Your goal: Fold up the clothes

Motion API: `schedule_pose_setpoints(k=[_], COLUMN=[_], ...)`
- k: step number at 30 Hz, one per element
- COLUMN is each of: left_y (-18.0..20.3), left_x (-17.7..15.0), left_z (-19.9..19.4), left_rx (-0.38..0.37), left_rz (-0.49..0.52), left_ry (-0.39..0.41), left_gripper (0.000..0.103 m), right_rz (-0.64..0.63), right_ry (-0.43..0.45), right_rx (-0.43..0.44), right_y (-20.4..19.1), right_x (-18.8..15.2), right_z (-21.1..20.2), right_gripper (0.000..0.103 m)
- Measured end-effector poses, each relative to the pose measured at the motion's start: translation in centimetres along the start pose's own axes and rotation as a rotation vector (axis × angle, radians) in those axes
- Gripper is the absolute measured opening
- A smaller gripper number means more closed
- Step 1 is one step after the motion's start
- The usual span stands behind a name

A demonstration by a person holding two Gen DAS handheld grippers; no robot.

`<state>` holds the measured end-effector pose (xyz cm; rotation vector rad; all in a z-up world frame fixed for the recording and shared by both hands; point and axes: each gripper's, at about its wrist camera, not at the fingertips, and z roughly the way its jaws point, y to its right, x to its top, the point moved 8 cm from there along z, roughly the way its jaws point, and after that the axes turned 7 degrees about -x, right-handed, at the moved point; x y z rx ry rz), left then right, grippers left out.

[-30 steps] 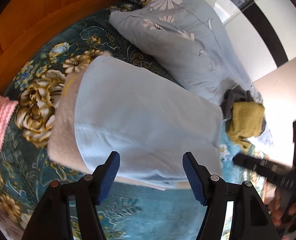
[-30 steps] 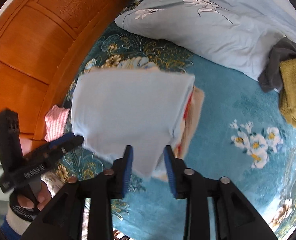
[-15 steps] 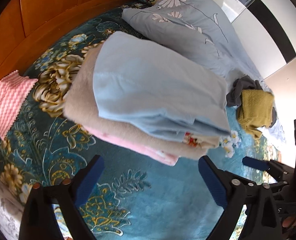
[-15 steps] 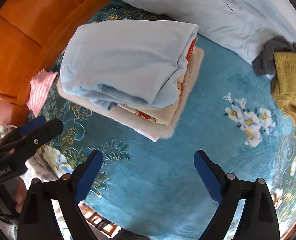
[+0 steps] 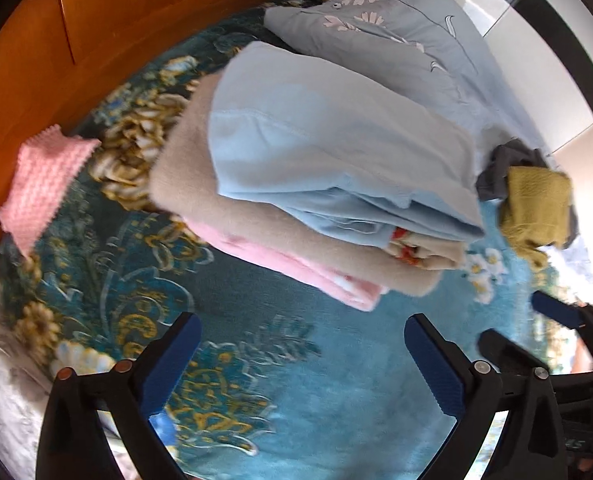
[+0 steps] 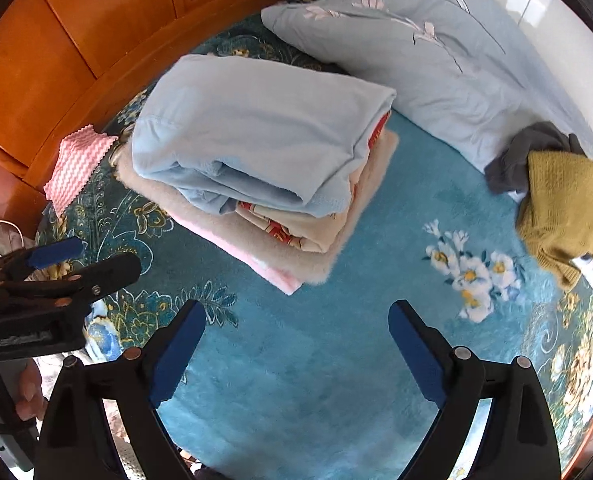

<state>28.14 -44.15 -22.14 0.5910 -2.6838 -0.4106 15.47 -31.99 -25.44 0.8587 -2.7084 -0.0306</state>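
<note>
A folded light-blue garment (image 6: 252, 128) lies on top of a stack of folded clothes (image 6: 316, 240), over a beige fleece layer and a pink one, on the bed (image 6: 296, 360) near its wooden headboard (image 6: 76, 40). Both tools are released and empty: the left hand-held gripper (image 5: 300, 356) and the right hand-held gripper (image 6: 296, 344) hang with jaws wide apart over bare teal blanket, just short of the stack's near edge. The top garment's loose layers gape along that near edge, so a jaw snagging a fold could drag it open, and a nudge could probably slide the stack askew. A mustard knit (image 6: 564, 204) and a grey garment (image 6: 520, 156) lie bunched toward the bed's right side, beside the blue pillow (image 6: 416, 40); a pink cloth (image 6: 76, 164) lies against the headboard. The open room is the blanket between stack and mustard knit.
</note>
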Motion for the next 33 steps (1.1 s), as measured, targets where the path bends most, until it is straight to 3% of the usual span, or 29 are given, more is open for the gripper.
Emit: schedule_pose_setpoints(k=[16,33], left_y=[-0.9,-0.9], left_x=[-0.8,1.4], left_z=[1.3,3.6], left_rx=[0.074,0.048], left_rz=[0.05,0.035], left_ry=[0.029,0.014], left_gripper=[0.103,0.103], right_rz=[-0.084,-0.08], right_ry=[-0.012,-0.062], right_rx=[-0.047,-0.047], right_y=[-0.7,-0.3], right_x=[-0.7,0.5], right_z=[1.3,4.0], right_gripper=[0.093,0.093])
